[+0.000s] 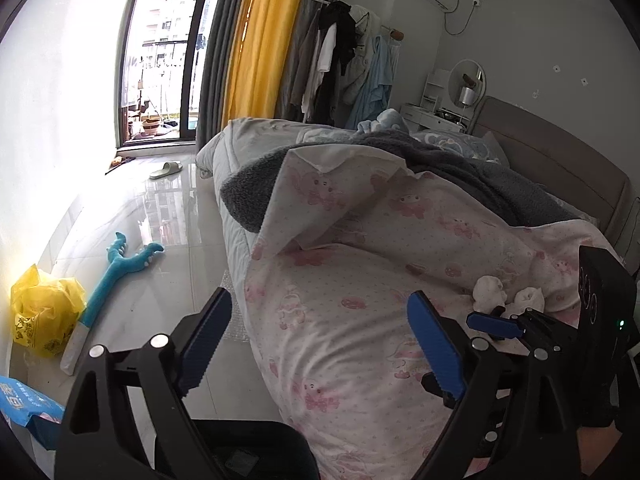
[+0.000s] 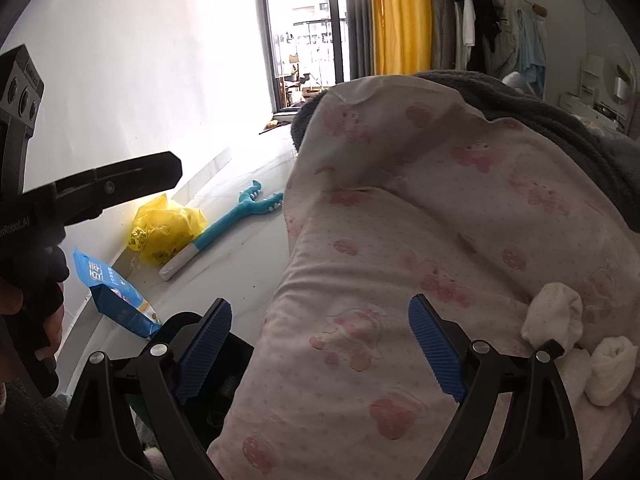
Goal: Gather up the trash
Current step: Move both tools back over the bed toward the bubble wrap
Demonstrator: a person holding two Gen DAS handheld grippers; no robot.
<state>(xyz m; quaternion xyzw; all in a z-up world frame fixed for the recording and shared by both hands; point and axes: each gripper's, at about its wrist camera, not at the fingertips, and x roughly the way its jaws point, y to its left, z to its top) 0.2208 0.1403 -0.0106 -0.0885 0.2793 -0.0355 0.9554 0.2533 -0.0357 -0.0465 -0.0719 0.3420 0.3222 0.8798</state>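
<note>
**Crumpled tissues on the quilt**

Two white crumpled tissue wads (image 2: 554,316) sit side by side at lower right on the pink-printed quilt (image 2: 400,240) (rounded lumps, no clear long axis). On the floor at left, a yellow plastic bag (image 2: 166,228) slumps, contents hidden. Left gripper (image 1: 320,344) and right gripper (image 2: 320,344) both gape wide, holding nothing.

Pink quilt (image 2: 400,280) bearing perhaps 2 tissue wads (image 2: 554,316)

Left gripper (image 1: 320,342): jaws spread wide, nothing between the blue pads (image 1: 204,340).
Right gripper (image 2: 320,346): jaws spread wide, empty, held just beside the left one.
</note>
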